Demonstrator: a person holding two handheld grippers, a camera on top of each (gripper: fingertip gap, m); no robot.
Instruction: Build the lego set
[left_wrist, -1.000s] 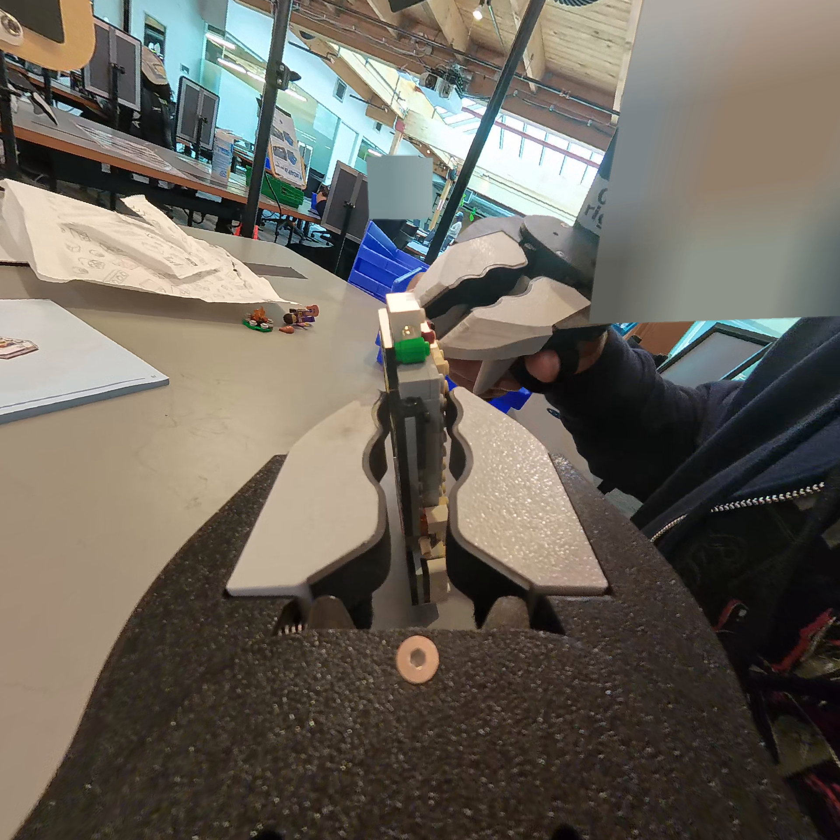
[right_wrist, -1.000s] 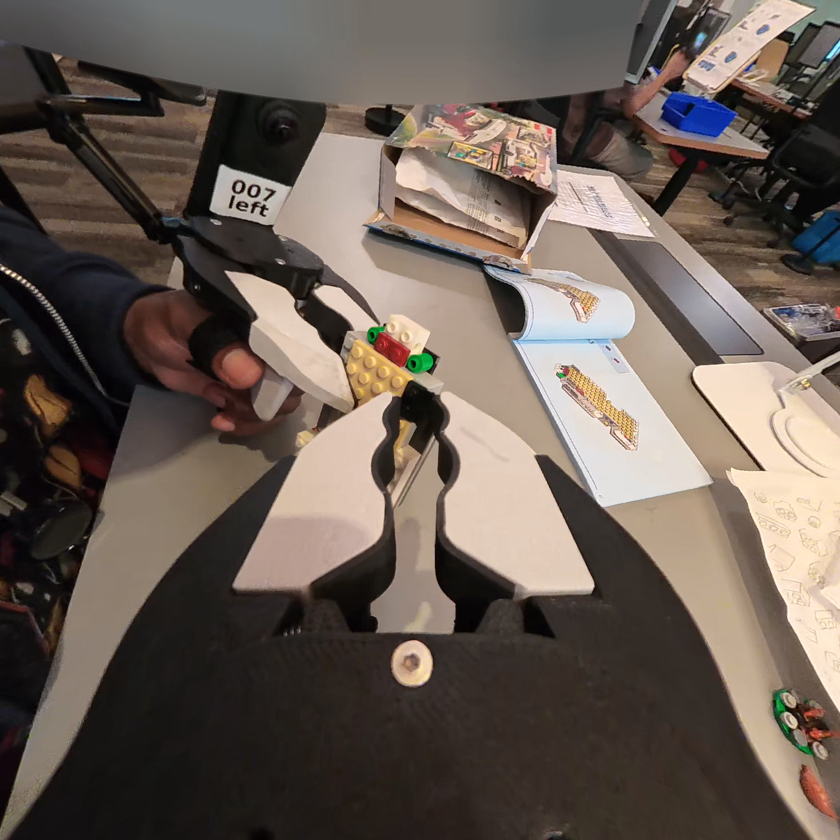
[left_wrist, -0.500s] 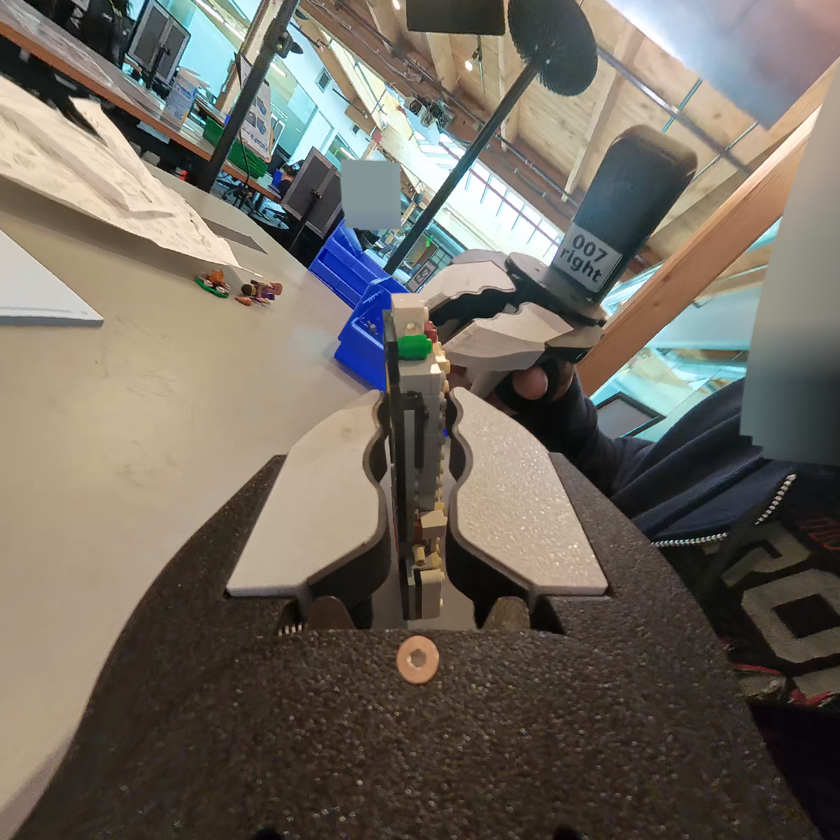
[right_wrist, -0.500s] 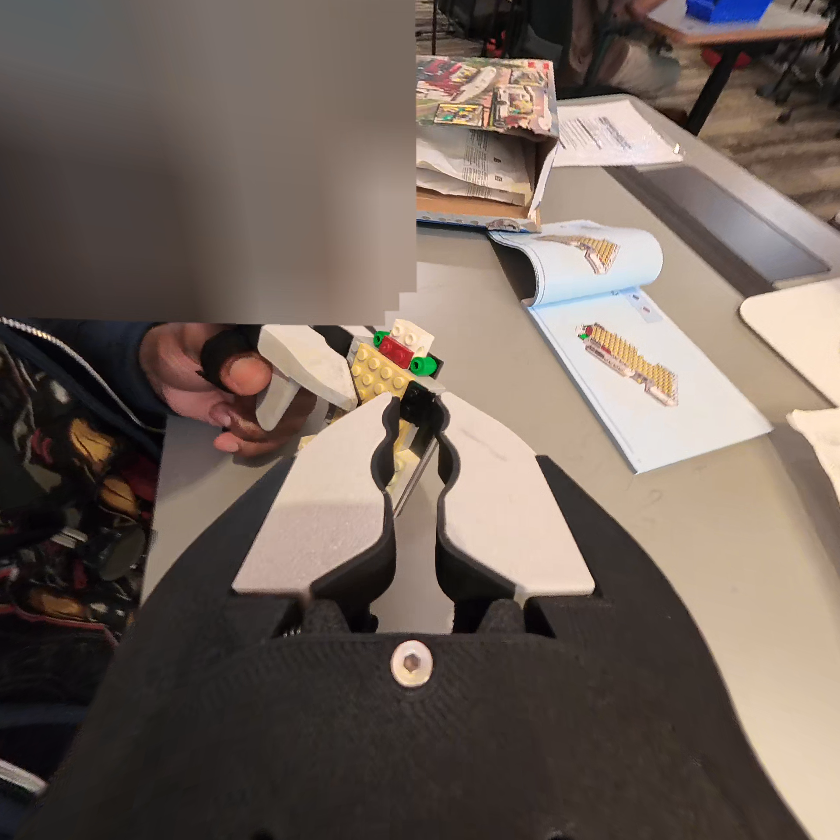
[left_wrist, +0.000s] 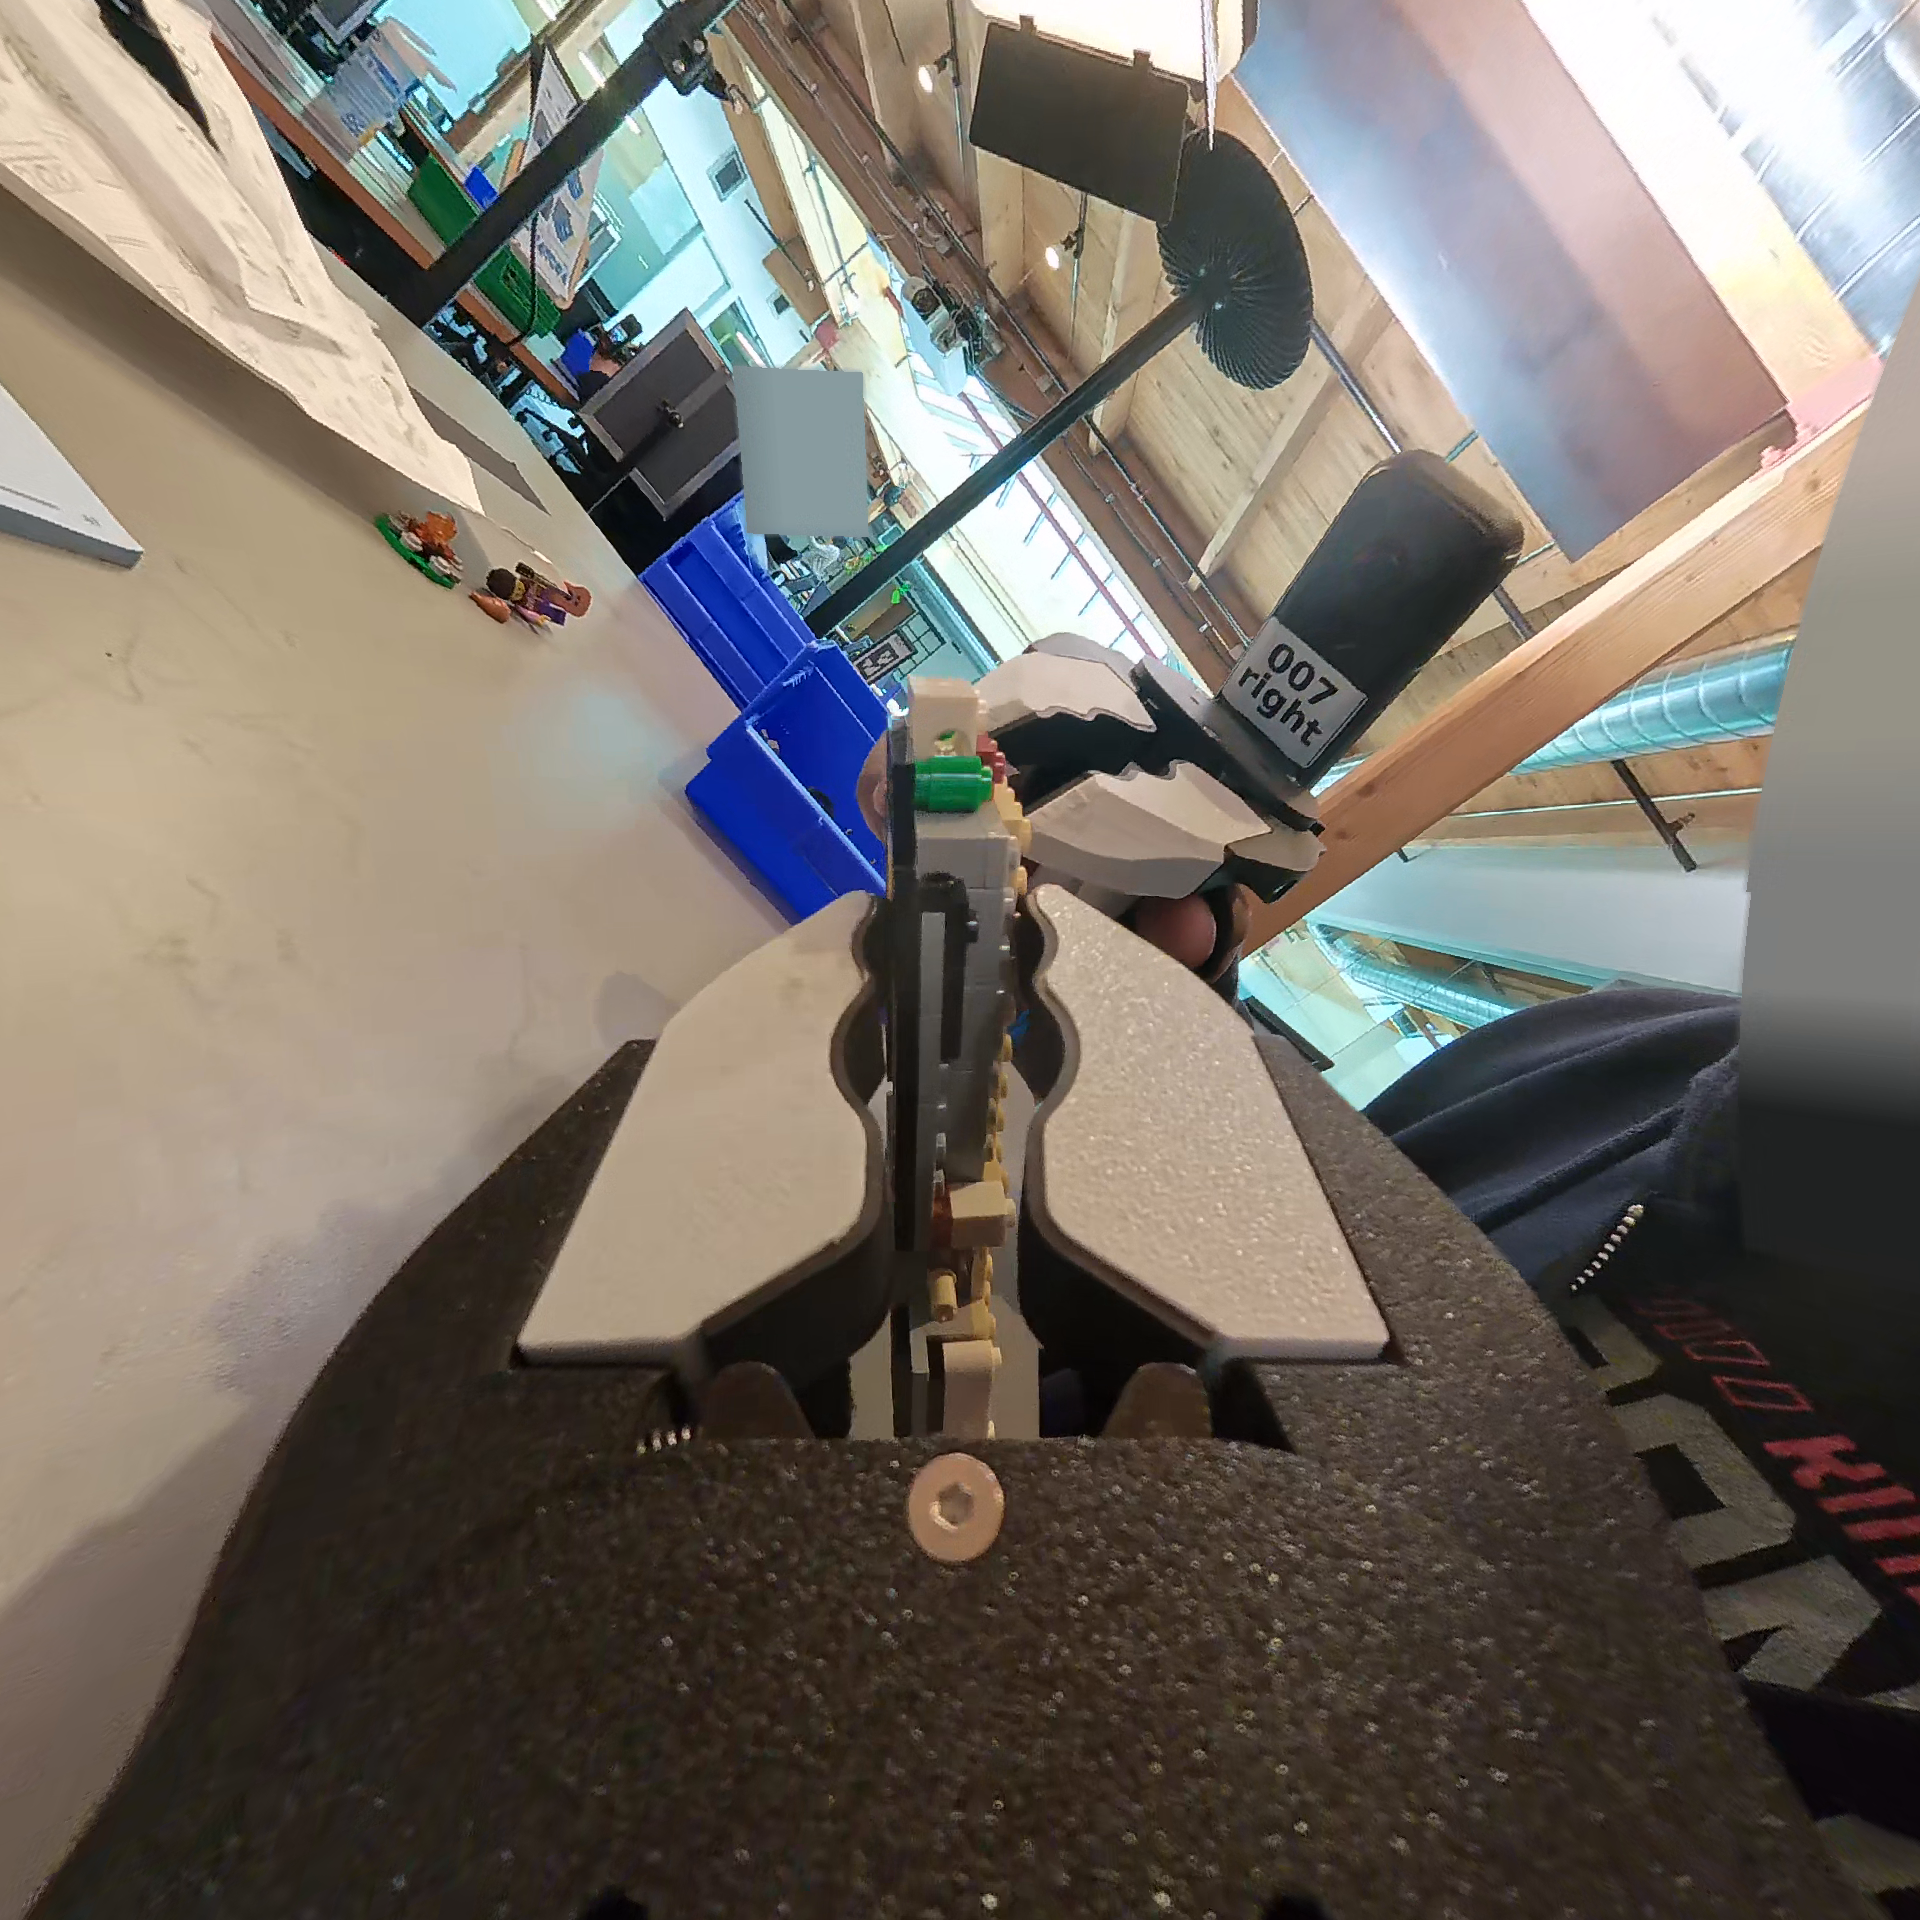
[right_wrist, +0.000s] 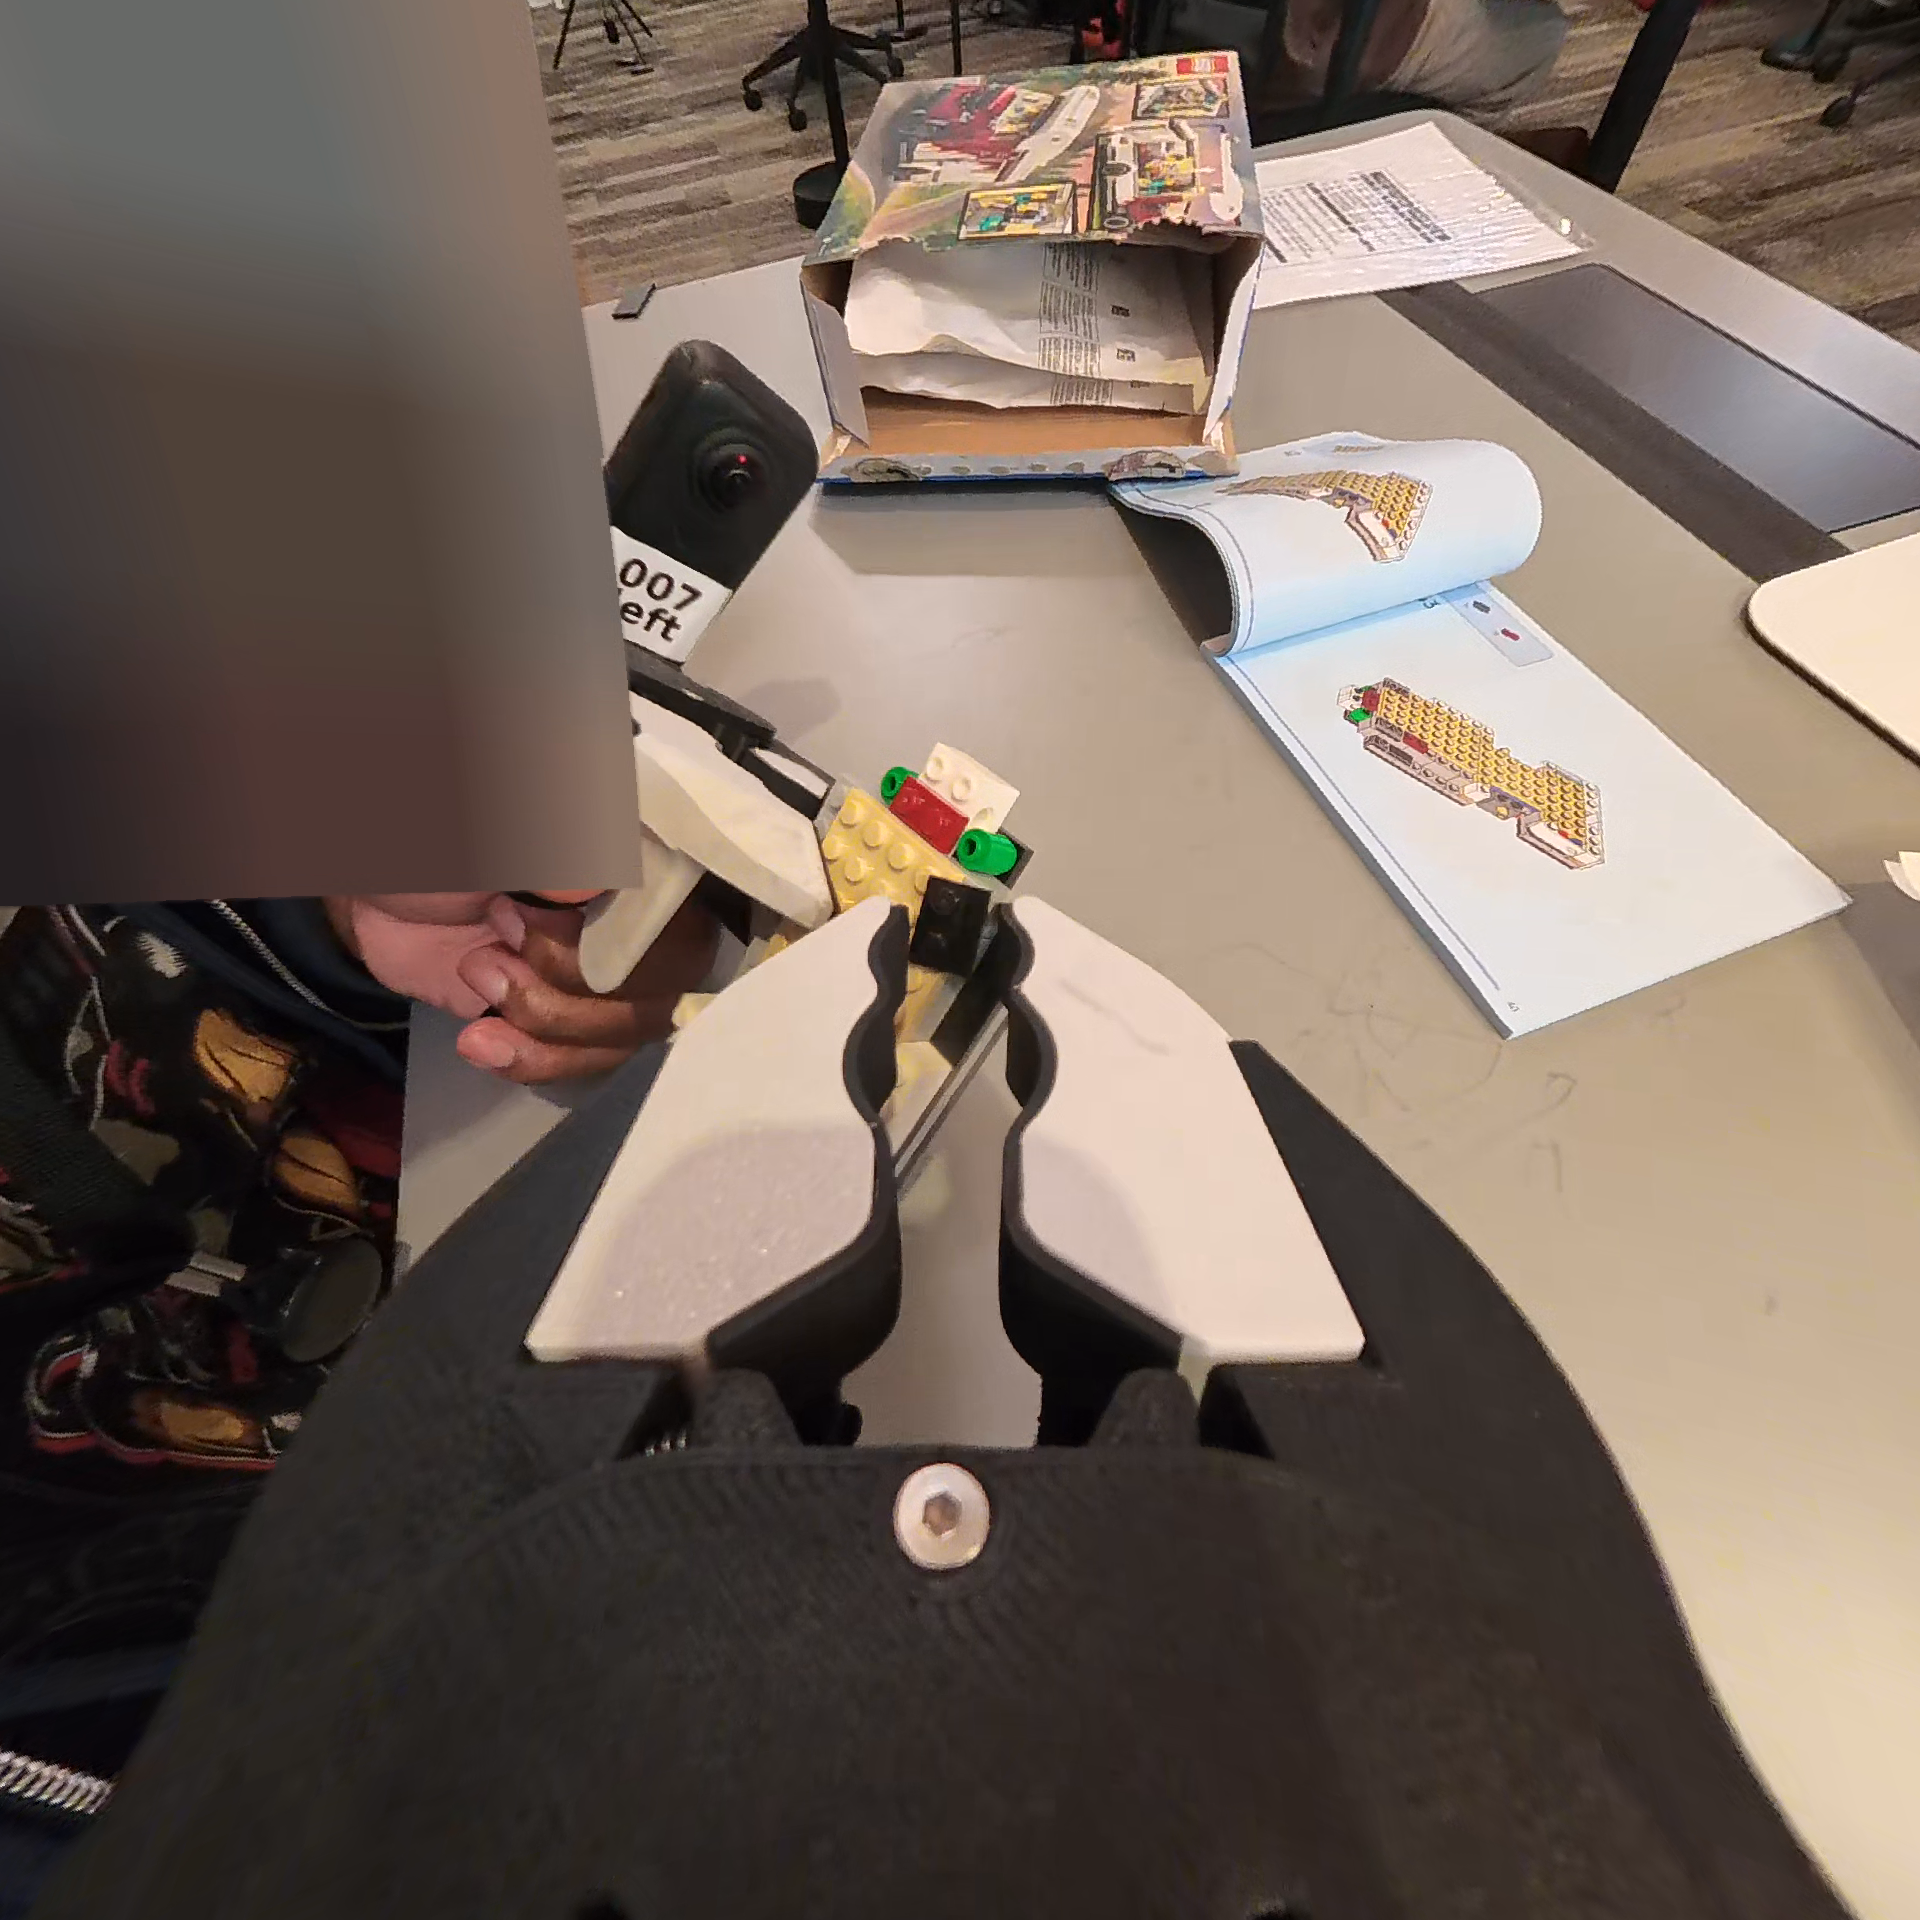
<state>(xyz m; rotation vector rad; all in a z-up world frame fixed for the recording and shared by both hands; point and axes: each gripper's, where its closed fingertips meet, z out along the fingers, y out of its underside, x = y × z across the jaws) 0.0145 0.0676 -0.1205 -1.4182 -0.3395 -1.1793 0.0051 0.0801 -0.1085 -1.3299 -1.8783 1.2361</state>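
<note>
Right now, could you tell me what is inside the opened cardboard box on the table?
The cardboard box holds crumpled white paper bags with print. Its bare cardboard floor shows in front; anything beneath the bags is covered.

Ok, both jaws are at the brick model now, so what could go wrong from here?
1. The left gripper clamps the brick model edge-on; a twist could split its layers.
2. The small black plate sits at the right gripper tips with little purchase; it may slip.
3. The green studs and red plate could get knocked off.

Left wrist camera close, tilted, facing across table (left_wrist: 260, 935) toward ceiling, right wrist camera close, looking down, both sharing brick model (left_wrist: 951, 935).
</note>
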